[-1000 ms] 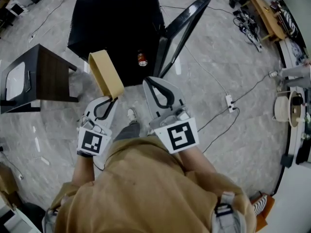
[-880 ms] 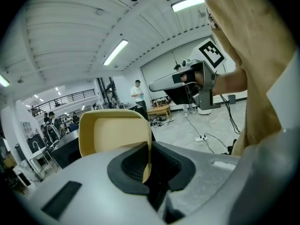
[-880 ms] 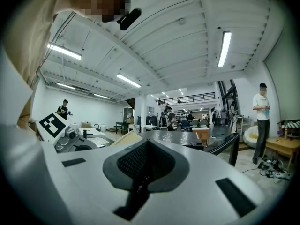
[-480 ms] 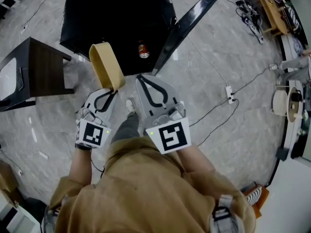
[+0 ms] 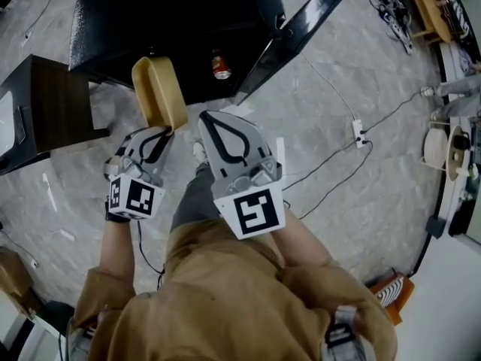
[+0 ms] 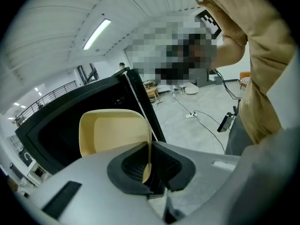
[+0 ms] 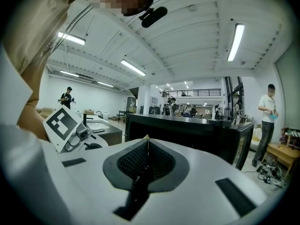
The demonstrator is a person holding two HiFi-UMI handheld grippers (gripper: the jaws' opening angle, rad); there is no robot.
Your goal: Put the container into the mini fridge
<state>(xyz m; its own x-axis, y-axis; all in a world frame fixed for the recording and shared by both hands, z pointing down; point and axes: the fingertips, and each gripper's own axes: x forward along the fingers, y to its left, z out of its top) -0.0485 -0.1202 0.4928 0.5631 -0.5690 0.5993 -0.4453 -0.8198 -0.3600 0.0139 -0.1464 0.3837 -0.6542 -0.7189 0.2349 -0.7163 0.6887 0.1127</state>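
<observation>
The tan open container [image 5: 159,92] is held on edge in front of the black mini fridge [image 5: 173,21], whose door [image 5: 301,28] stands swung open to the right. My left gripper [image 5: 165,131] is shut on the container's rim; in the left gripper view the thin rim of the container [image 6: 115,135] runs between the closed jaws of the left gripper [image 6: 149,165], with the dark fridge opening [image 6: 70,125] behind it. My right gripper [image 5: 206,117] hangs beside it, shut with nothing in it, and in the right gripper view the right gripper [image 7: 147,140] points at the fridge [image 7: 197,135].
A red can [image 5: 219,65] stands inside the fridge near its front. A dark wooden side table [image 5: 45,111] is at the left. A power strip [image 5: 359,132] and cables lie on the grey floor at the right. A person [image 7: 268,121] stands further back.
Both grippers have come down and nearer to the fridge's open front, the left one carrying the container along. Neither gripper's jaws have changed.
</observation>
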